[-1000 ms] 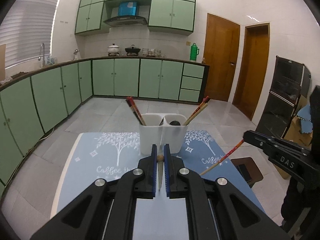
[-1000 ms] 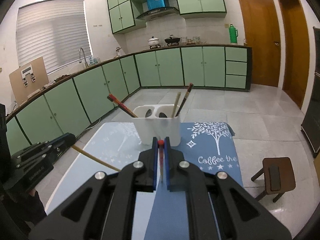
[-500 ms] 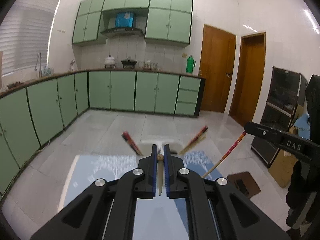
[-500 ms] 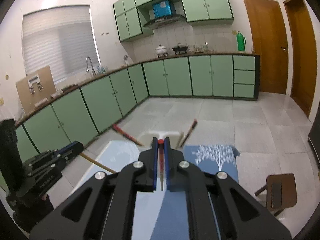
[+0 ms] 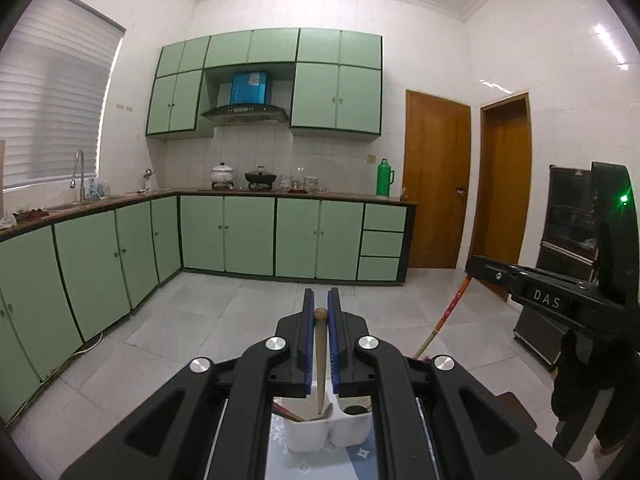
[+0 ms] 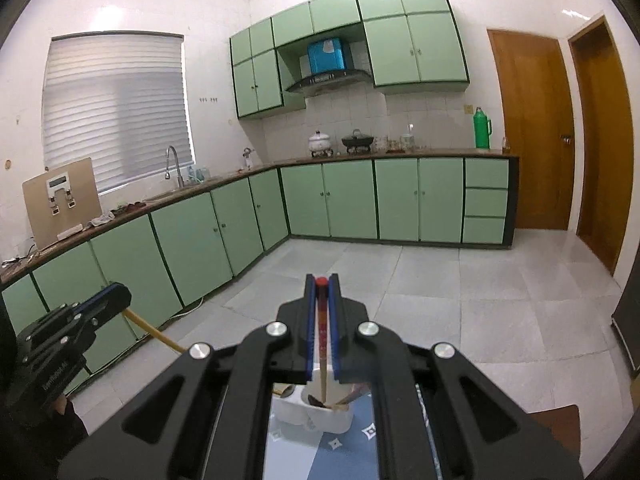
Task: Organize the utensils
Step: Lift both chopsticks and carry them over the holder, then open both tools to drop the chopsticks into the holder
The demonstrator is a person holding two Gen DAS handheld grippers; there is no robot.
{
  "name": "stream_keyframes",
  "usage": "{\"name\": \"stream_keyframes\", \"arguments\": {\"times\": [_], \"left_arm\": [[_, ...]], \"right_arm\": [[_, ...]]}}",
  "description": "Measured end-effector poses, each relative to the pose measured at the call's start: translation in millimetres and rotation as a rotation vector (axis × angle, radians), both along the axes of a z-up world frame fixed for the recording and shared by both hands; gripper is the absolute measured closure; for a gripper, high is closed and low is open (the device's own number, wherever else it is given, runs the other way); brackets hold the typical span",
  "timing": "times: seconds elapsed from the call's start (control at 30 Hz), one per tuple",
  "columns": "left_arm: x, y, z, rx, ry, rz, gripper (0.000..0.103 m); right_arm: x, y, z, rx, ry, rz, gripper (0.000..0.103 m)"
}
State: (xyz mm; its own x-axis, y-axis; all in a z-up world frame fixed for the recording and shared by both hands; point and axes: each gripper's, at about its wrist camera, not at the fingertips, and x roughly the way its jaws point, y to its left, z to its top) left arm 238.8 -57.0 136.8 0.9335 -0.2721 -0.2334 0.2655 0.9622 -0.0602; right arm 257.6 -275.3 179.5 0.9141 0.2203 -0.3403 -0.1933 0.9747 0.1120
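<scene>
Left wrist view: left hand-held gripper (image 5: 320, 312) pinches a chopstick (image 5: 321, 364) above the white holder (image 5: 308, 434). Right hand-held gripper (image 6: 321, 285) pinches a red-tipped chopstick (image 6: 322, 344). Both still need dropping in.

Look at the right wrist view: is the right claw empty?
No. The right claw is shut on a red-tipped chopstick that points down into the white holder.
</scene>
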Motion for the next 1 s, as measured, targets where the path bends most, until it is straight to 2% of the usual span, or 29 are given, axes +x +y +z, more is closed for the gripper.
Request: {"name": "stream_keyframes", "arguments": {"times": [0.2, 0.33, 0.43, 0.47, 0.5, 0.53, 0.6, 0.67, 0.77, 0.83, 0.9, 1.0], "left_arm": [[51.2, -6.4, -39.0, 0.011, 0.086, 0.015, 0.096], [70.3, -7.3, -63.4, 0.027, 0.139, 0.009, 0.096], [77.3, -6.9, -76.6, 0.029, 0.173, -0.003, 0.095], [79.0, -6.1, -79.5, 0.03, 0.179, -0.003, 0.095], [79.4, -5.6, -82.6, 0.028, 0.186, -0.008, 0.092], [79.2, -4.7, -84.6, 0.027, 0.191, -0.008, 0.089], [75.6, -0.8, -86.0, 0.019, 0.191, -0.006, 0.074], [70.5, 3.6, -85.1, 0.01, 0.189, -0.007, 0.071], [56.2, 11.2, -81.3, 0.006, 0.171, 0.001, 0.054], [40.8, 16.4, -76.9, 0.01, 0.155, 0.016, 0.047], [24.9, 21.2, -74.6, 0.009, 0.149, 0.03, 0.034], [0.5, 28.2, -73.7, 0.004, 0.146, 0.05, 0.025]], "right_arm": [[43.1, 10.7, -38.3, -0.052, 0.046, -0.011, 0.098], [63.3, 16.5, -65.5, -0.054, 0.094, 0.004, 0.097], [71.2, 20.9, -78.6, -0.048, 0.117, 0.009, 0.091], [72.3, 20.9, -83.4, -0.051, 0.124, 0.006, 0.083], [70.8, 21.3, -85.6, -0.052, 0.124, -0.001, 0.068], [68.3, 20.2, -87.7, -0.051, 0.12, -0.012, 0.062], [58.1, 17.7, -91.5, -0.046, 0.104, -0.024, 0.06], [47.3, 13.3, -90.0, -0.035, 0.086, -0.032, 0.058], [30.2, 5.5, -83.1, -0.034, 0.053, -0.057, 0.05], [14.3, -2.1, -78.8, -0.025, 0.036, -0.074, 0.047], [-1.4, -9.6, -76.9, -0.02, 0.022, -0.092, 0.038], [-28.9, -17.9, -78.1, -0.012, 0.011, -0.116, 0.024]]}}
